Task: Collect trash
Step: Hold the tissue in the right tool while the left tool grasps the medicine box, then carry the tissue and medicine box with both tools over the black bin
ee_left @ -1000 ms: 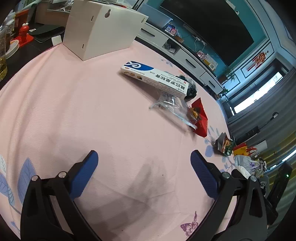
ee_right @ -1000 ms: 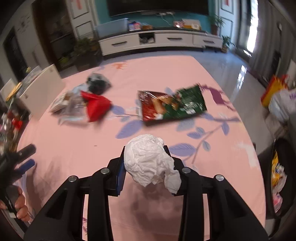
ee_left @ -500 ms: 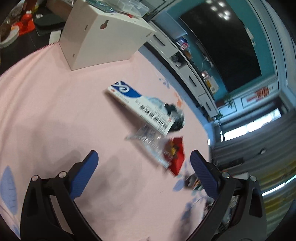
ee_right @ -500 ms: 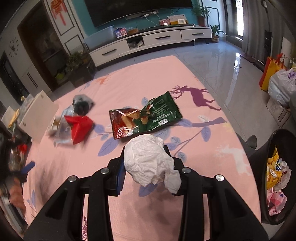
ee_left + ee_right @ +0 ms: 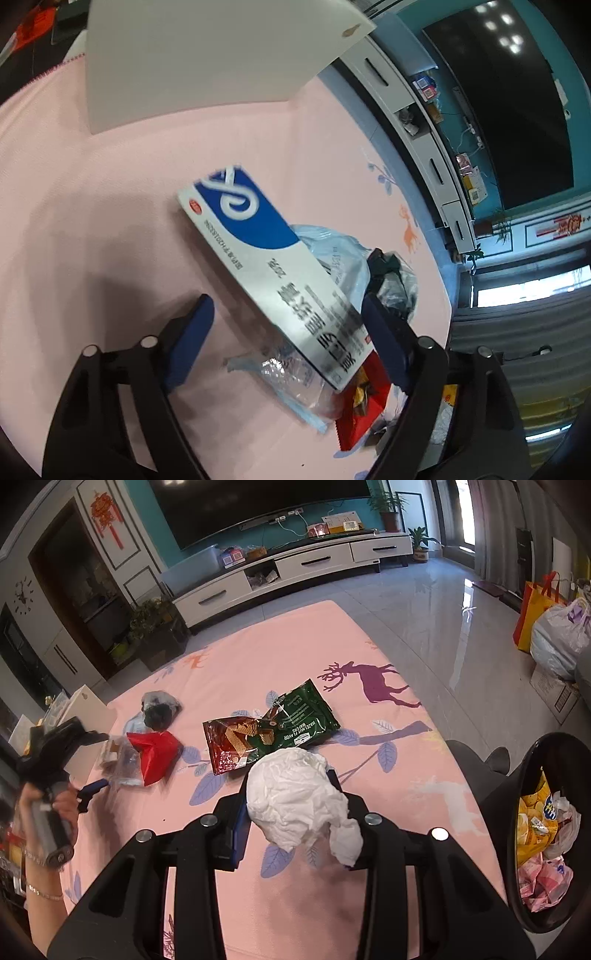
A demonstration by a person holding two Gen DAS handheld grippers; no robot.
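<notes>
In the left wrist view a long white and blue box [image 5: 266,266] lies slantwise on the pink tablecloth [image 5: 92,184], on top of clear plastic [image 5: 291,373], a red wrapper [image 5: 364,413] and a dark bag [image 5: 391,273]. My left gripper [image 5: 286,332] straddles the box's near end and its jaws are closing. The left pad [image 5: 188,343] stands clear of the box; the right one is close to its edge. My right gripper [image 5: 288,812] is shut on a crumpled white paper ball [image 5: 295,797], held above the table.
A green and red wafer packet [image 5: 273,727] lies mid-table. A black bin [image 5: 546,830] holding several wrappers stands off the table's right edge. A big white box [image 5: 207,55] sits at the table's far left. A hand [image 5: 62,805] holds the left gripper.
My left gripper has moved in over the white and blue box, rolled, and its jaws have narrowed around it. The right gripper has shifted with the paper ball; the bin has come into view.
</notes>
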